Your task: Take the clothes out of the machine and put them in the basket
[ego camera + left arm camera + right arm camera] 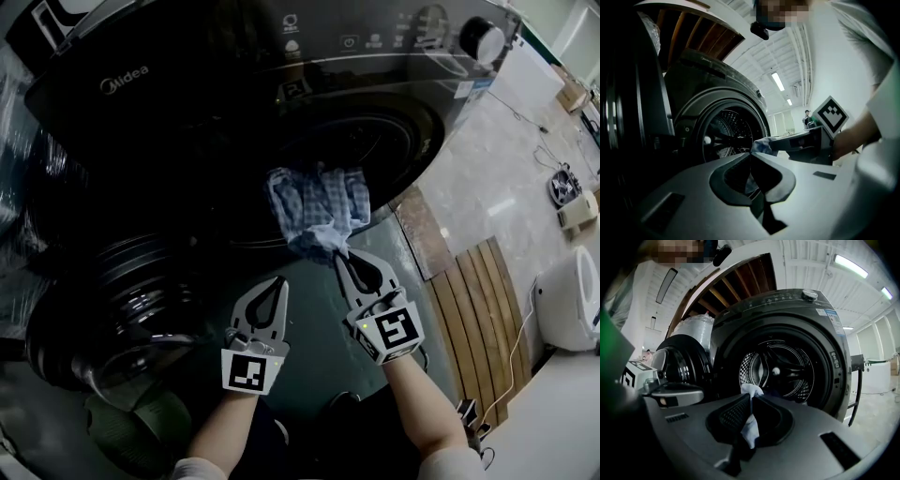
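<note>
**Drum mouth open ahead, door crowding my left**

I see the round drum mouth of the dark grey front-loading washing machine gaping wide, partly screened by the blue-and-white checked cloth hanging before it. Its glossy black round door hems in my left tongs. The pale stone floor lies open right of my right tongs, up to the slatted wooden board.

Only one word can be read: the brand Midea, in pale letters on the dark top panel of the washing machine, at about ten o'clock in the head view. The icons on its control strip at one o'clock, and a sticker on its front at two o'clock in the right gripper view, are too small to read.
</note>
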Motion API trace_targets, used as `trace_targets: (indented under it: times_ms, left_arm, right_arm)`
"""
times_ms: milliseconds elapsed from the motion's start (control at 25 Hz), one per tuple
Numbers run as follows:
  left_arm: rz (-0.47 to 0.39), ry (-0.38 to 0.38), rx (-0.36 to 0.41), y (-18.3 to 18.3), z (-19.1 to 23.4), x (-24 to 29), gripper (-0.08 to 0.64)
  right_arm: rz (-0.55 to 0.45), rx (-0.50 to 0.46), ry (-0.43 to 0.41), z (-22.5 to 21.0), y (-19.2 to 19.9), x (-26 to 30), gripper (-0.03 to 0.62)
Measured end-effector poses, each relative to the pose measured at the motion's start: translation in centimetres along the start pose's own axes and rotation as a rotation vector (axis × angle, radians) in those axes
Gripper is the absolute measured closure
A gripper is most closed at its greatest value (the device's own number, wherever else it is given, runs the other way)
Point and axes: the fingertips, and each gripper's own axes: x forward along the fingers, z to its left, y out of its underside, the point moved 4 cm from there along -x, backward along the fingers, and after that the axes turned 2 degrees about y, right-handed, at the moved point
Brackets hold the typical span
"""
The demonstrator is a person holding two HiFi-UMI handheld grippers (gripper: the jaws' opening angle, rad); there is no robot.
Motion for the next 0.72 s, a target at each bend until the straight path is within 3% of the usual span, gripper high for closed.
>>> trace_targets:
  times_ms: [360,520,720]
  left_arm:
    - [-0.040,-0.039,-0.090,-3.7,1.0,-1.2,0.540]
    - [0.046,0.050,-0.048,-6.0,-0.1,-2.8,0.540]
    - [0.085,0.044,-0.033,-9.2,0.9,-5.8,0.540]
  right_arm:
    - [-0.005,0.057,0.064,1.9,-2.1,0.5,0.568]
    - [0.044,0.131,0.057,3.1,-3.8,-1.2,0.568]
    - [0.075,0.196,0.089,3.0,-6.4,-4.2,0.569]
